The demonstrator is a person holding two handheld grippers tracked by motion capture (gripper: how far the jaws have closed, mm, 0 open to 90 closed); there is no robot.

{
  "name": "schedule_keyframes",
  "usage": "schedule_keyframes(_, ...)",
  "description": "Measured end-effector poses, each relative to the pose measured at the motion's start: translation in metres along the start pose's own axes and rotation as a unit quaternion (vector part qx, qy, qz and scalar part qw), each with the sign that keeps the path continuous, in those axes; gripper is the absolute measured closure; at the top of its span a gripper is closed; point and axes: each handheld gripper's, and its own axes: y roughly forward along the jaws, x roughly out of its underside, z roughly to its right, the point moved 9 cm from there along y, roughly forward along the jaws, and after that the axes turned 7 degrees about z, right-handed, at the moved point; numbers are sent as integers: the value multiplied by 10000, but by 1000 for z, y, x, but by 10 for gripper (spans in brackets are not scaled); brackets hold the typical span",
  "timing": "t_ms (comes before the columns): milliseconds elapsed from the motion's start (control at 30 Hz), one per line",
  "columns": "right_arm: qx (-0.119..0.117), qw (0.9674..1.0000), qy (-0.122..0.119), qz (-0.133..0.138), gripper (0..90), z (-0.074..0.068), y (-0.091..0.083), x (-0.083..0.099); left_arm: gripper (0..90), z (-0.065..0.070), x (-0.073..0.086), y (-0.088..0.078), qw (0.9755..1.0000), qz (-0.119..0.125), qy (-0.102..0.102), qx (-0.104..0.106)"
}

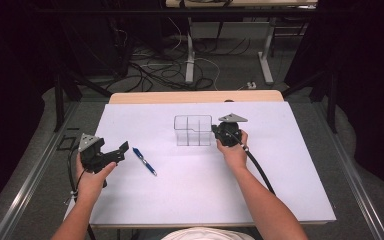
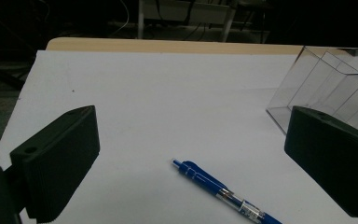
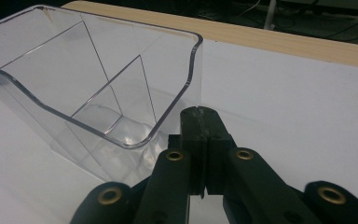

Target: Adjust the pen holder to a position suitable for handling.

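Blue pen (image 1: 144,161) lies diagonally on bench (image 1: 195,195), just right of left gripper (image 1: 116,151), whose jaws gape wide, empty. Right gripper (image 1: 215,131), jaws shut on nothing, sits at clear organizer (image 1: 193,130), farther from pen.

The organizer (image 3: 98,84) is clear, glossy plastic with smooth walls that catch the light. The pen (image 2: 223,193) has a shiny blue plastic barrel with a see-through section, and lies on a matt white sheet (image 1: 205,190) over a pale wood tabletop (image 1: 195,96). The pads (image 2: 56,163) are matt black with fine ribbing, and the right gripper (image 3: 200,119) shows brass-coloured metal rivets.
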Motion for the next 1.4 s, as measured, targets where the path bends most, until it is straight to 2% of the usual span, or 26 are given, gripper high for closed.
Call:
schedule_keyframes(267, 32, 9999, -100, 76, 789, 2, -7, -5, 44, -1, 1, 1, 10000, -25, -32, -38)
schedule_keyframes(433, 36, 9997, -152, 201, 662, 4, -16, -13, 56, -1, 2, 1, 9999, -72, -122, -62)
schedule_keyframes(567, -54, 9993, -174, 320, 544, 3, -26, -19, 68, 0, 2, 0, 9998, -105, -128, -88)
schedule_keyframes(600, -54, 9993, -174, 320, 544, 3, -26, -19, 68, 1, 2, 0, 9998, -88, -147, -99)
schedule_keyframes(633, -119, 9988, -230, 423, 473, 3, -32, -23, 73, 2, 1, 0, 9998, -87, -152, -119)
schedule_keyframes(700, -155, 9984, -291, 463, 430, 4, -38, -25, 81, 3, 1, 0, 9997, -109, -160, -119)
schedule_keyframes(833, -228, 9983, -215, 484, 312, 7, -52, -28, 134, 6, 4, 0, 9996, -213, -126, -142)
schedule_keyframes(1033, -160, 9984, -248, 474, 153, 17, -75, -26, 177, 14, 1, 0, 9996, -194, -53, -173)
schedule_keyframes(1167, -61, 9986, -255, 469, 129, 26, -90, -23, 208, 18, 1, -2, 9996, -222, -51, -175)
schedule_keyframes(1400, 80, 9990, -208, 378, 0, 35, -106, -16, 245, 24, -1, -4, 9995, -288, -65, -111)
